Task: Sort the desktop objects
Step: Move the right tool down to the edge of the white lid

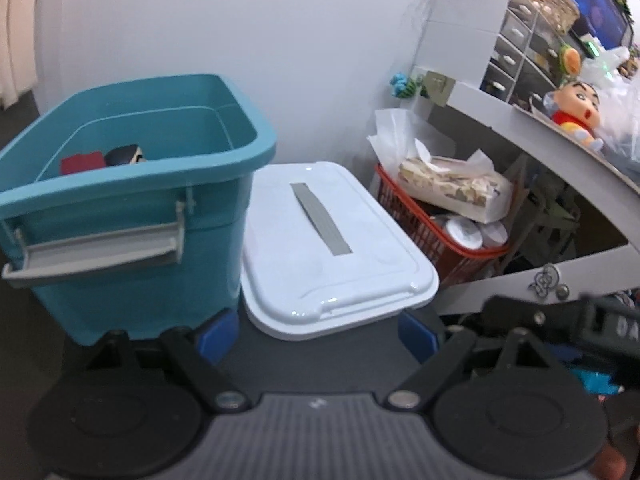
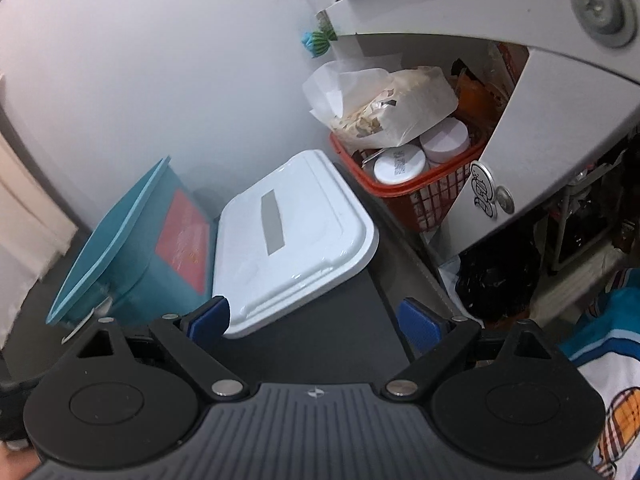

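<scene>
Both the left gripper (image 1: 318, 338) and right gripper (image 2: 316, 322) had fingers spread wide and empty, facing the open teal bin (image 1: 132, 152), probably standing lidless beside its white lid (image 1: 332, 240) to receive toys.

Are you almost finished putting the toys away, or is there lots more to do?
A few things already lie in the teal bin: something red and a dark toy. Nothing is in hand: the left gripper and right gripper are both open and empty. Still left: the doll in the red shirt and other clutter sit on the desk. The white lid lies beside the bin.
</scene>
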A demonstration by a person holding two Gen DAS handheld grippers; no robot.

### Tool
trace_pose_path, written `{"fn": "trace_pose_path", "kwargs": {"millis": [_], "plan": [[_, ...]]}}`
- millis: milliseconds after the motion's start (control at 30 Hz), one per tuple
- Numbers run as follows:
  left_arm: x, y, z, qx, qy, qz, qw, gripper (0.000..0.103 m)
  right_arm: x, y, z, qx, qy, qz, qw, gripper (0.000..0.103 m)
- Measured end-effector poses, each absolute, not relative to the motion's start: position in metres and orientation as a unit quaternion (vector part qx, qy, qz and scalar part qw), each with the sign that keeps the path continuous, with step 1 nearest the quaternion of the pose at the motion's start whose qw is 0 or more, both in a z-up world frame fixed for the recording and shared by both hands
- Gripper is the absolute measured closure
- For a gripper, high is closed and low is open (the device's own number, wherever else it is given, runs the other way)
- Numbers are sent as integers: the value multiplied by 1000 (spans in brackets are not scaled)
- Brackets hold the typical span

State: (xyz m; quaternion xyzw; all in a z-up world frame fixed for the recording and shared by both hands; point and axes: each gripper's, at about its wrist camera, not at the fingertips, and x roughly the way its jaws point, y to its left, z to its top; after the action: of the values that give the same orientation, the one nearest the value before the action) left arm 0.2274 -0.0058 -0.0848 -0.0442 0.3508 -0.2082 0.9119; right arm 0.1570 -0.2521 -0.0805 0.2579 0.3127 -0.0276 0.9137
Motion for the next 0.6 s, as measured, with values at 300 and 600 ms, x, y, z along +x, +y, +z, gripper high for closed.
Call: {"fn": "trace_pose_path", "kwargs": {"millis": [300, 600], "plan": [[233, 0, -109, -67, 354, -216, 908, 14, 195, -244, -96, 228, 331, -55, 914, 9], [237, 1, -114, -67, 347, -225, 908, 14, 224, -239, -109, 242, 341, -56, 907, 9]]}}
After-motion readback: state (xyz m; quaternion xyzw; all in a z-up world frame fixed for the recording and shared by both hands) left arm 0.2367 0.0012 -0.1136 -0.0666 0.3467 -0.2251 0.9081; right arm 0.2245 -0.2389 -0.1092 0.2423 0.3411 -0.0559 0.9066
